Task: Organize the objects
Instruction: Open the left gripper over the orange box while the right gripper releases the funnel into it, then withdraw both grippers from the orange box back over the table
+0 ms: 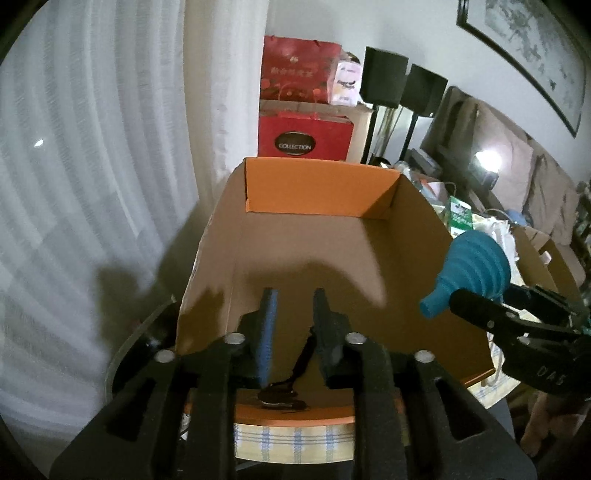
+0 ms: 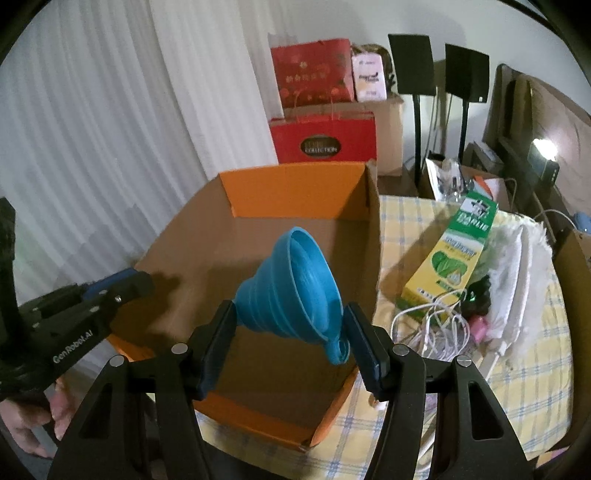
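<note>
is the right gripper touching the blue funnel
Touching. The right wrist view shows the right gripper with both fingers pressed against the blue funnel, holding it above the cardboard box.

White pleated curtains [image 2: 92, 129] hang along the left beside a pale wall [image 2: 332, 18]. A framed picture [image 1: 532, 48] hangs at upper right above a sofa [image 1: 517, 162], where a small lamp [image 2: 543, 151] glows.

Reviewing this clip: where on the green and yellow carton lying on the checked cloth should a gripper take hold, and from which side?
Grip the carton across its narrow width at mid-length, coming from above. It lies flat and long, with white cables crowding its near end, so the middle is probably freest.
</note>
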A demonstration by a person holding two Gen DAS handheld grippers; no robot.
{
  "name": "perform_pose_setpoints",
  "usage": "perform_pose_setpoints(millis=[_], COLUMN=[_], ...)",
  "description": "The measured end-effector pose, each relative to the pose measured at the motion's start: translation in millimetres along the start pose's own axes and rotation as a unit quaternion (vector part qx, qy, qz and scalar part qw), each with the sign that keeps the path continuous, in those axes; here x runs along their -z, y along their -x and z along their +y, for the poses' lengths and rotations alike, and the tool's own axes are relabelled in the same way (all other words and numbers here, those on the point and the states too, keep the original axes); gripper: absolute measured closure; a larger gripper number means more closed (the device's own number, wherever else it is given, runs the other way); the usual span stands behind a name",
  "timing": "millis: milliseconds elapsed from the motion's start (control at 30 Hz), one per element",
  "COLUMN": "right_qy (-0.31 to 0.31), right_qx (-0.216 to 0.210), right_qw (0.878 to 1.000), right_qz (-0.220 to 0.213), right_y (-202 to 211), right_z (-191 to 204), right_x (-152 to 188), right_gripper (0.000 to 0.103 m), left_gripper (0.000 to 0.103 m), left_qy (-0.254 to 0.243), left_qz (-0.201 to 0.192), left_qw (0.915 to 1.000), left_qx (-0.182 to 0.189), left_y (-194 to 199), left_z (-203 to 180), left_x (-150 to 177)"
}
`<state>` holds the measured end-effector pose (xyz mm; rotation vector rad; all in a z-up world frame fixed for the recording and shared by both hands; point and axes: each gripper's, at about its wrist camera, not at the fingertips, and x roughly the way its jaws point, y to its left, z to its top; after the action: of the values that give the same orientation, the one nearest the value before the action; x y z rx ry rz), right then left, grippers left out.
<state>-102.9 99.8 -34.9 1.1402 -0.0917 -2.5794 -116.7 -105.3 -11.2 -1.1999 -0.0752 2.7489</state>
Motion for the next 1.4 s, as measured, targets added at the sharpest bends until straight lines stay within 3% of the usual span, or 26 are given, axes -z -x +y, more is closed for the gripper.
perform_pose_setpoints(millis=[100,233,333,400,567,633,767,1400], right_qy=[0.003,0.002,0.004,0.000,-0.001,-0.008,-0.009,-0.033], right_qx=[0.007,0.008,0.014,0.012,0.031,0.026,0.035,0.111], right_qw=[1.000,1.000,1.000,1.000,0.999,0.999,0.998,0.990], right_qz=[0.001,0.000,-0.009,-0.017,-0.034,-0.041,-0.058,-0.078], right_y=[0,3,10,15,28,34,46,91], right_z=[0,0,0,-2,-11,-16,-23,-85], right_x=[4,4,2,2,1,1,2,14], right_gripper=[0.040,0.028,0.028,0.023,0.013,0.001,0.000,0.000], left_gripper=[0.055,0.046,0.036,0.024,0.015,0.014,0.002,0.001], left_qy=[0.001,0.001,0.003,0.005,0.012,0.016,0.023,-0.013], left_qz=[-0.006,-0.013,-0.019,-0.021,-0.028,-0.033,-0.045,-0.040], left_qw=[1.0000,0.9999,0.9997,0.9996,0.9995,0.9993,0.9986,0.9980], left_qx=[-0.005,-0.011,-0.015,-0.017,-0.008,0.006,0.014,0.046], left_y=[1,5,9,10,15,18,25,31], left_z=[0,1,2,3,7,6,6,-54], left_x=[0,1,2,1,0,0,-2,2])
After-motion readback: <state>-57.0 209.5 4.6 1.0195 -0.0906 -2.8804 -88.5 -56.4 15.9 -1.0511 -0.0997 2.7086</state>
